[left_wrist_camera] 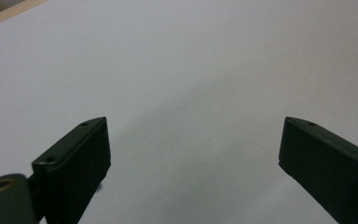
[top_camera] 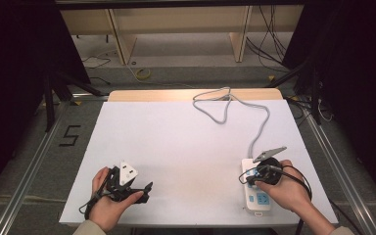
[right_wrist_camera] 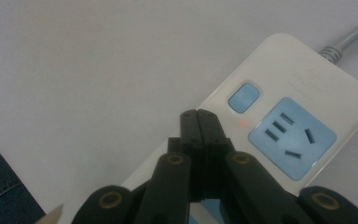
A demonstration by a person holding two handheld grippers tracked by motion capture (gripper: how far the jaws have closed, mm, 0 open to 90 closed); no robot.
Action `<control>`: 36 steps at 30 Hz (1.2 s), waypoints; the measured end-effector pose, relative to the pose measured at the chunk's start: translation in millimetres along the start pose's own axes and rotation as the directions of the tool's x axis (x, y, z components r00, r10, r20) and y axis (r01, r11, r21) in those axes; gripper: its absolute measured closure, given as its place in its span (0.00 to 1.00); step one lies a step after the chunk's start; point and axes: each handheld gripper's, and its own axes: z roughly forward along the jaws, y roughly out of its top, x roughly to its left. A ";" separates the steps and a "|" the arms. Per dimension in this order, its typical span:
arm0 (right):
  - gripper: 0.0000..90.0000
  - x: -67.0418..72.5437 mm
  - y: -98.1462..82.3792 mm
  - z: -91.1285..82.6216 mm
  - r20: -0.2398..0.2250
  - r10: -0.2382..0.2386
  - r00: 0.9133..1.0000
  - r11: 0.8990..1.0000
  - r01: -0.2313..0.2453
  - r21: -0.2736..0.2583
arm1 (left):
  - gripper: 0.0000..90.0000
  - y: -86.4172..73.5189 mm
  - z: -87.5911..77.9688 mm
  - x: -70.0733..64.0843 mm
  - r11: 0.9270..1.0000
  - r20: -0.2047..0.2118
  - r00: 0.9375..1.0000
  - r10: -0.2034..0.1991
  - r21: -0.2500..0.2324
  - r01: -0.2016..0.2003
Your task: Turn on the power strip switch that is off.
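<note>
A white power strip (top_camera: 260, 200) lies near the table's front right corner, and its grey cable (top_camera: 260, 128) runs back across the table. In the right gripper view the strip (right_wrist_camera: 307, 74) has a blue button (right_wrist_camera: 244, 97), a small red light (right_wrist_camera: 243, 123) and a blue socket (right_wrist_camera: 292, 138). My right gripper (right_wrist_camera: 198, 116) is shut with nothing between its jaws; its tips sit just beside the button, and contact with the strip cannot be made out. In the high view that right gripper (top_camera: 248, 179) hangs over the strip. My left gripper (top_camera: 146, 192) rests at the front left, its jaws (left_wrist_camera: 193, 135) wide open over bare table.
A white sheet (top_camera: 186, 147) covers the table, with a wooden strip (top_camera: 152, 94) at the far edge. Metal rails run along both sides, and a "5" mark (top_camera: 70, 135) is on the floor at left. Loose cables (top_camera: 269, 44) lie beyond the table.
</note>
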 end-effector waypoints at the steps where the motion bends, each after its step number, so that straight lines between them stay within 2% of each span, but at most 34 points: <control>1: 1.00 0.0 0.0 0.0 0.002 -0.002 1.000 1.000 0.002 0.000 | 0.09 0.0 0.0 0.0 1.000 0.000 1.000 0.000 0.000 0.000; 36: 1.00 6.7 5.3 3.1 0.048 -0.030 0.998 0.998 0.028 0.053 | 0.10 0.0 1.0 -0.7 1.000 0.004 1.000 0.004 0.008 -0.004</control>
